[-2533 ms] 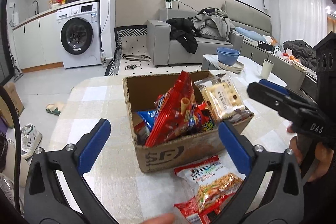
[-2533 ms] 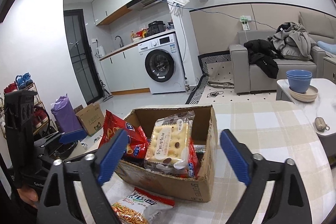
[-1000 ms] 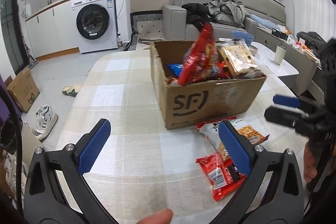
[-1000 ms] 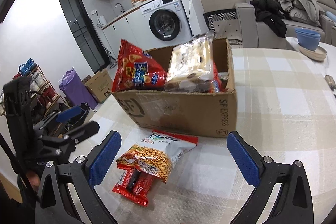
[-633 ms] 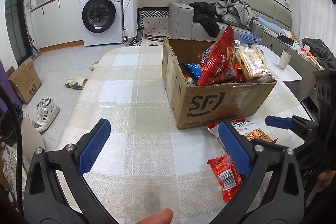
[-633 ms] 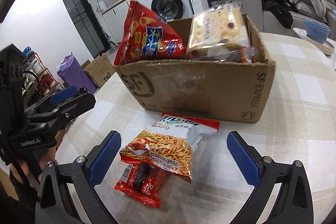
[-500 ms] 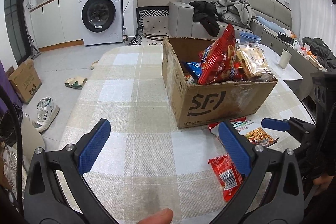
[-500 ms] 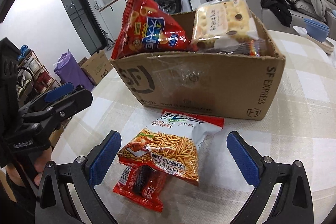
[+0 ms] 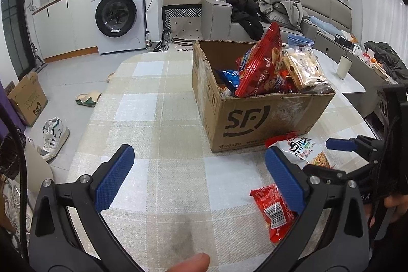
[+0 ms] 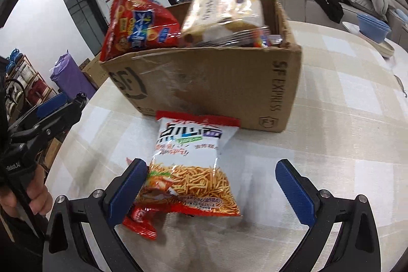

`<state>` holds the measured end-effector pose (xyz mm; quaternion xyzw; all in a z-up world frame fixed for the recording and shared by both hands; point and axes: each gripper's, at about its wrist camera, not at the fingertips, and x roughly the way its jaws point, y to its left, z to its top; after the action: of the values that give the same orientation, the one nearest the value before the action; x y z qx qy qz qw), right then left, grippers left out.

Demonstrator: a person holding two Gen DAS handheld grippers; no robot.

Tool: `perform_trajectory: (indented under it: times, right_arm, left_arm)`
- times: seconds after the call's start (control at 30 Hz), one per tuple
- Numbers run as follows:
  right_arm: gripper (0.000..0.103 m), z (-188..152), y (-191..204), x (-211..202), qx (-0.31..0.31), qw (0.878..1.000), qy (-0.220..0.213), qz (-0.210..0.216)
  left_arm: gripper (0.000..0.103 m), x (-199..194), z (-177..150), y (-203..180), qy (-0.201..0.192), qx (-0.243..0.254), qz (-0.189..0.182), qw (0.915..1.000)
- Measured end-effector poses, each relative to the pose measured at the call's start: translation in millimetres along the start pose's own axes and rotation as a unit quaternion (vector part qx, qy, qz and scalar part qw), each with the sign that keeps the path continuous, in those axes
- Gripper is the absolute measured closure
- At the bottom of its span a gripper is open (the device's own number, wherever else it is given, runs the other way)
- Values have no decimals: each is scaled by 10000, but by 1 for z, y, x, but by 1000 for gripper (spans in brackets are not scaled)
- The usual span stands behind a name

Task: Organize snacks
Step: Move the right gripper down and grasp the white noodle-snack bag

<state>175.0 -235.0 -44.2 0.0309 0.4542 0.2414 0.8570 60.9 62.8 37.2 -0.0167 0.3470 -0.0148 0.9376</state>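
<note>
Fig.: Checked table (image 9: pixel 158 103) w/ cardboard box (image 9: pixel 257 116) and two loose snack packs at its near face.

Box sits right of centre, packed w/ snacks above its rim; wide bare cloth lies to its left, up to the table's edge. Noodle-snack bag (image 10: pixel 191 165) lies flat, top edge touching the box, overlapping small red packet (image 10: pixel 139 221). Right gripper (image 10: pixel 210 191) hovers over the bag, fingers wide apart, empty. Left gripper (image 9: pixel 199 176) over bare cloth, fingers apart, empty; red packet just beside its right finger.
</note>
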Motion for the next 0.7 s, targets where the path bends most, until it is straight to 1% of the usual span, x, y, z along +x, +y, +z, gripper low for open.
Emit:
perform_trajectory:
  times: [0.1,0.27,0.4,0.53,0.6,0.63,0.67,0.7]
  right_arm:
    - [0,0,0,4,-1,10000,32,26]
    - [0,-5,10,12,-307,9993,36,-194]
    - [0,-8,17,16,-400,9987,32,-309]
    - [2,-8,16,17,-414,9987,42,-303]
    - [9,-9,13,14,-418,9989,65,-219]
    - [21,-9,13,14,-429,9988,92,-209]
    - [30,-10,12,14,-435,9988,111,-186]
    - [34,-10,12,14,-438,9987,137,-202]
  left_arm:
    - [0,3,-1,-4,57,62,-11,10000]
    - [0,8,-3,-8,123,123,-42,9998]
    - [0,12,-5,-9,163,130,-44,9998]
    - [0,15,-6,-11,191,142,-44,9997]
    - [0,15,-7,-11,208,163,-52,9996]
    - [1,16,-8,-12,214,172,-54,9996]
    - [0,16,-8,-13,226,188,-57,9996]
    - [0,15,-9,-14,231,199,-62,9995]
